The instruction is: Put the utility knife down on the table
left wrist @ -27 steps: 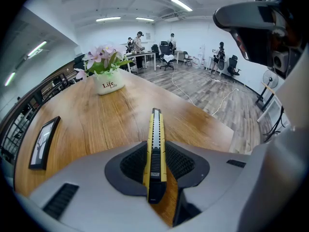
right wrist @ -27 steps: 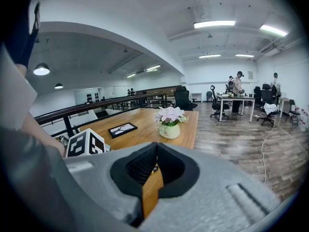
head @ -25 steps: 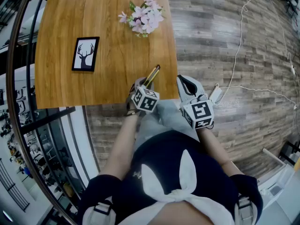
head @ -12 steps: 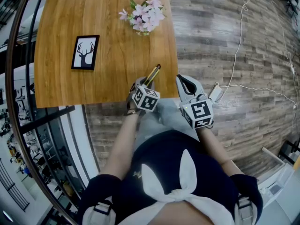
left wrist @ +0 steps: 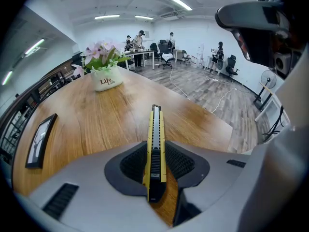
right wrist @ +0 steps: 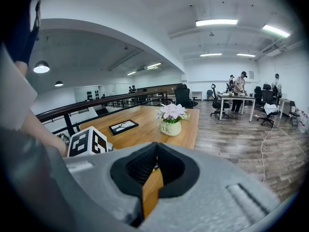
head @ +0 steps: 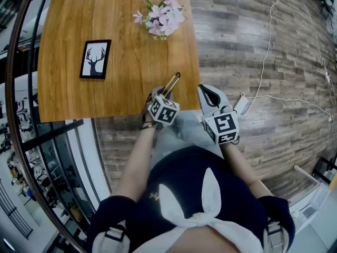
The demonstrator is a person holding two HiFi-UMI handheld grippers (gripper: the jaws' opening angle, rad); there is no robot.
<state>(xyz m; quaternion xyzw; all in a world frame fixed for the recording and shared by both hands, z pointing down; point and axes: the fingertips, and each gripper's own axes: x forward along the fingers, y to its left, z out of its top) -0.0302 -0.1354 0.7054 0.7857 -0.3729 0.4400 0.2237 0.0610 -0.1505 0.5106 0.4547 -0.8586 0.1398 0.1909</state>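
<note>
A yellow and black utility knife [head: 171,83] sticks out forward from my left gripper [head: 159,94], which is shut on its handle end. In the left gripper view the knife [left wrist: 155,139] stands on edge between the two pads, its tip out over the wooden table [left wrist: 111,120]. The left gripper [left wrist: 155,151] hovers over the table's near right corner [head: 184,101]. My right gripper [head: 204,90] is just off that corner, over the floor, with its jaws together and nothing in them. In its own view the right gripper [right wrist: 155,147] looks across the table.
A framed deer picture [head: 96,60] lies at the table's left and a white pot of pink flowers [head: 160,17] stands at the far right. A dark railing [head: 21,88] runs along the left. A white cable [head: 271,36] trails over the plank floor.
</note>
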